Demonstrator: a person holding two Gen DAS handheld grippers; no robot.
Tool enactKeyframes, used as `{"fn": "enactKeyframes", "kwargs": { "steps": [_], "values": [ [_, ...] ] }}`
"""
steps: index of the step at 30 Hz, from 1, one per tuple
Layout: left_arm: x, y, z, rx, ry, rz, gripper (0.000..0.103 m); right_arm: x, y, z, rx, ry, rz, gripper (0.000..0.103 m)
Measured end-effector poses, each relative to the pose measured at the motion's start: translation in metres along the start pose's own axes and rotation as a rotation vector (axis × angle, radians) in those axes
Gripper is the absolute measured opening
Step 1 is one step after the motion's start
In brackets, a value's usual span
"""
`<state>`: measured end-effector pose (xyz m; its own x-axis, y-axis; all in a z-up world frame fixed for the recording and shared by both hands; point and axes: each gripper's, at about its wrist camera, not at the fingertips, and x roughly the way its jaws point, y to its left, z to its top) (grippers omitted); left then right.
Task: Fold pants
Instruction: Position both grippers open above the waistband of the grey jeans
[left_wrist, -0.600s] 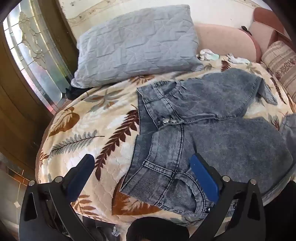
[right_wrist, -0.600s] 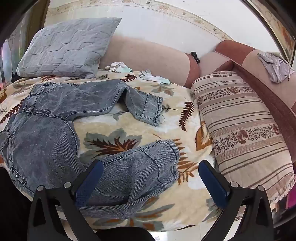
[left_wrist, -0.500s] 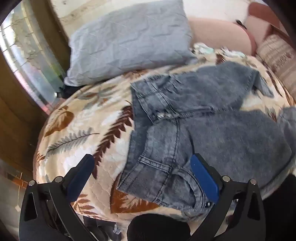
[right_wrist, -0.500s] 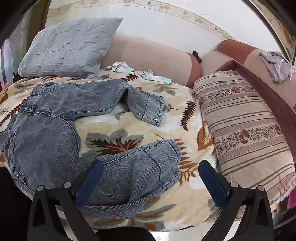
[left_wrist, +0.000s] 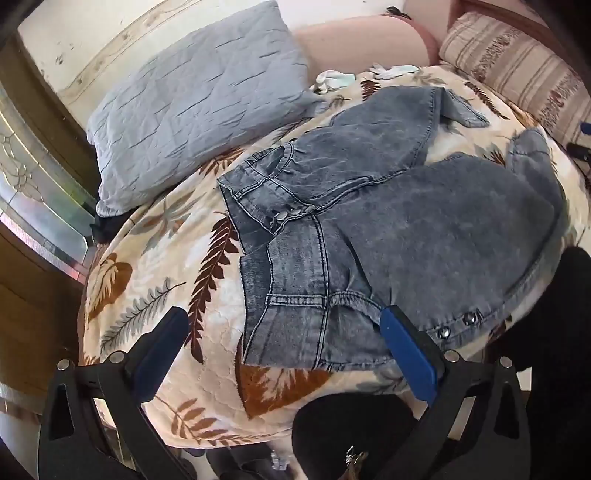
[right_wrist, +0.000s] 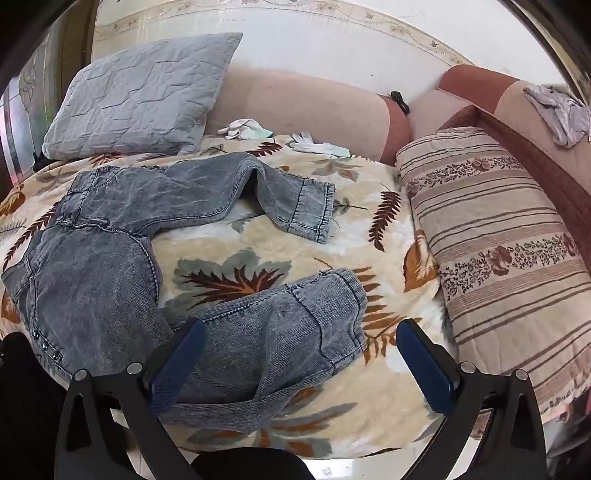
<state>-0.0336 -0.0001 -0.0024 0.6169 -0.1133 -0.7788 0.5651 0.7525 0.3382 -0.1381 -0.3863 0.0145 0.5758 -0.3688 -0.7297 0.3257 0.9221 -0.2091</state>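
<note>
Grey washed denim pants (left_wrist: 388, 229) lie spread on a leaf-patterned blanket (left_wrist: 155, 280), waistband toward the left, both legs bent and splayed. In the right wrist view the far leg's cuff (right_wrist: 310, 210) points right and the near leg's cuff (right_wrist: 325, 325) is crumpled by the front edge. My left gripper (left_wrist: 284, 343) hovers open above the near waistband corner, nothing between its blue pads. Over the near leg my right gripper (right_wrist: 301, 354) also stands open and holds nothing.
A grey quilted pillow (left_wrist: 199, 107) leans at the back left. White gloves (right_wrist: 317, 146) lie near the pink sofa back (right_wrist: 306, 107). A striped bolster (right_wrist: 498, 236) runs along the right. A wooden door with patterned glass (left_wrist: 33, 192) is at the left.
The left gripper has swung right and come closer, so the waistband now sits between its fingers. The right gripper has barely moved. Both stay open.
</note>
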Motion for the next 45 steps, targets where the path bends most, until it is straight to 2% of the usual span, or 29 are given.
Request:
{"fn": "enactKeyframes", "kwargs": {
  "steps": [11, 27, 40, 45],
  "values": [
    [-0.002, -0.006, -0.009, 0.017, 0.012, -0.015, 0.103, -0.008, 0.003, 0.001, -0.008, -0.015, 0.003, 0.103],
    [-0.004, -0.008, -0.003, 0.034, 0.018, -0.007, 0.103, -0.01, -0.002, -0.001, -0.008, -0.016, 0.016, 0.103],
    [0.0, -0.006, -0.002, 0.034, 0.042, -0.014, 0.103, 0.001, -0.014, -0.01, -0.029, 0.037, 0.117, 0.103],
    [0.006, 0.003, -0.004, -0.01, 0.063, -0.028, 0.103, 0.005, -0.025, -0.014, 0.01, 0.054, 0.134, 0.103]
  ]
}}
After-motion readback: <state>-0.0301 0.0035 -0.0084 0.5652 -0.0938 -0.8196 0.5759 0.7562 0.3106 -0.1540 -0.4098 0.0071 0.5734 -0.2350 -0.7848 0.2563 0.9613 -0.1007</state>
